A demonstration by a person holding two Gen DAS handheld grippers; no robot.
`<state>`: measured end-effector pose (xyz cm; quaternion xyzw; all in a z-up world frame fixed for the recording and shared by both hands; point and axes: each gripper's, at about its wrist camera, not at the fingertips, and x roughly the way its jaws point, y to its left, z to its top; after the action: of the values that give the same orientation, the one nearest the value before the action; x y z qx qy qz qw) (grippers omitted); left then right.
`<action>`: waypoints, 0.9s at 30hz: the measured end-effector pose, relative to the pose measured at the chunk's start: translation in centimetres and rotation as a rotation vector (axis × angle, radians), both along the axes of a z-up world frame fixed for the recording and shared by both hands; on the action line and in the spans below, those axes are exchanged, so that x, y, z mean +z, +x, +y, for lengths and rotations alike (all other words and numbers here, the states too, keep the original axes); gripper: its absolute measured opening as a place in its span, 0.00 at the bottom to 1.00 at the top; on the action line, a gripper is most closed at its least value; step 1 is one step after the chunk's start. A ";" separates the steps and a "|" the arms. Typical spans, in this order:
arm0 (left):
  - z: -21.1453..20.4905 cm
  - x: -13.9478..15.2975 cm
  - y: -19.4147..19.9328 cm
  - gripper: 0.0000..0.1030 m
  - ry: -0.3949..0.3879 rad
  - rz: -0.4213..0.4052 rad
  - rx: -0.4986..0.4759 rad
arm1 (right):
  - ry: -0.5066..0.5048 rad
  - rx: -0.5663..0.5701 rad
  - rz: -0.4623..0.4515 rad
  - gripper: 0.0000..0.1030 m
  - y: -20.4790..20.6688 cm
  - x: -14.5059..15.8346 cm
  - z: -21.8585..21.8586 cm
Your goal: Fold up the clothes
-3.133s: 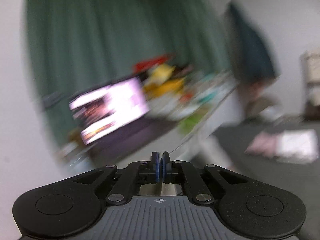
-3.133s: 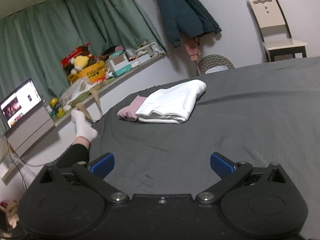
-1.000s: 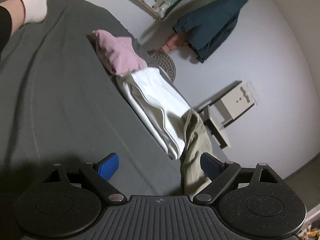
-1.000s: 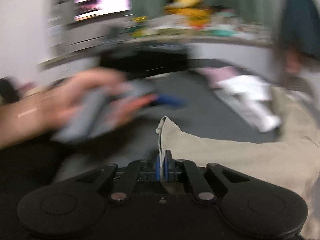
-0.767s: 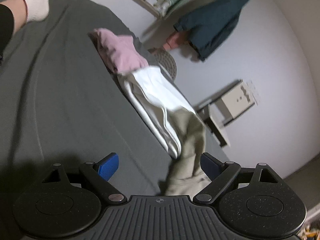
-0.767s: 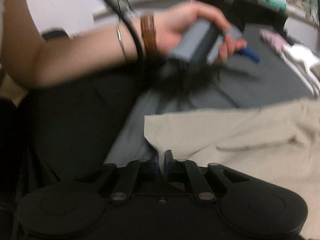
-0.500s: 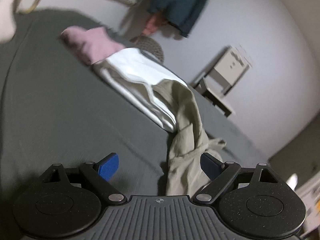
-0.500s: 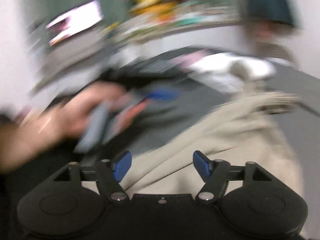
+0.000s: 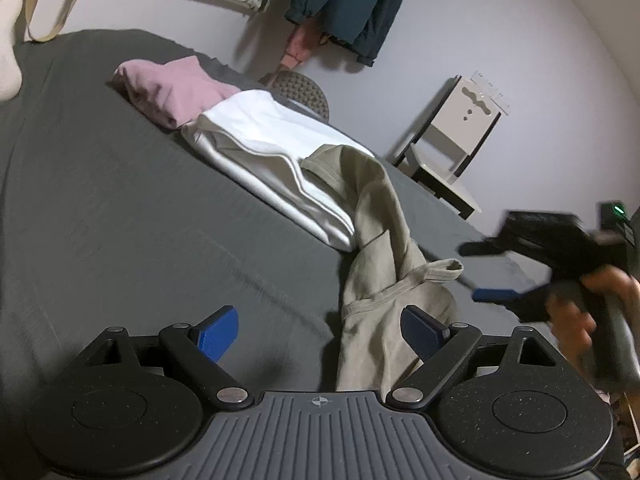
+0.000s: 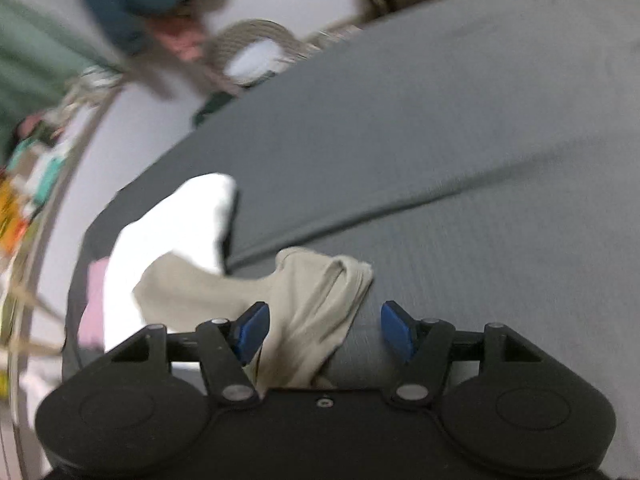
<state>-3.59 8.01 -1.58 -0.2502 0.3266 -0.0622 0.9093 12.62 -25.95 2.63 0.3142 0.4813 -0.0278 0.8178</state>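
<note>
The right tongs [image 10: 324,330], which were pinching a corner of the crumpled khaki cotton garment [image 9: 384,288] a second ago, now stand spread, and the cloth lies loose on the dark grey bed sheet [image 9: 120,208]. The left tongs [image 9: 320,330] are spread too, empty, with the garment between their tips and reaching ahead onto the folded white top [image 9: 272,148]. Judging by this, the garment has been dropped for folding; spreading it flat comes next.
</note>
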 end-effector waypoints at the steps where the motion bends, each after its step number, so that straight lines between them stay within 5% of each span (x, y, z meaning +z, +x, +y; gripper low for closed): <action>1: -0.1 0.0 0.1 0.86 -0.002 0.005 -0.003 | -0.001 -0.021 0.019 0.53 0.6 -0.1 0.0; 7: -0.9 0.0 -0.2 0.86 -0.001 0.018 -0.010 | -0.098 -0.058 0.068 0.53 2.3 -0.1 0.8; 11: -1.2 0.0 -0.3 0.86 0.009 0.030 -0.015 | -0.119 -0.002 0.113 0.14 3.7 -0.7 1.2; 15: -0.8 0.0 -0.6 0.86 -0.002 0.046 0.006 | -0.066 0.028 0.019 0.08 2.1 -0.3 0.2; 21: 0.5 0.3 -1.0 0.86 -0.018 0.038 0.067 | 0.068 0.364 -0.388 0.07 -7.5 4.1 1.8; 24: 1.8 0.8 -1.4 0.86 -0.047 0.017 0.124 | 0.018 0.642 -0.418 0.07 -13.4 4.6 5.4; 27: 3.3 1.0 -1.8 0.86 -0.089 0.006 0.183 | -0.119 0.728 -0.302 0.08 -17.5 2.5 7.9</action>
<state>-5.42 11.29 -0.62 -0.3191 0.3020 0.0072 0.8983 -4.84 -18.04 5.09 0.0759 0.4331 0.2825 0.8526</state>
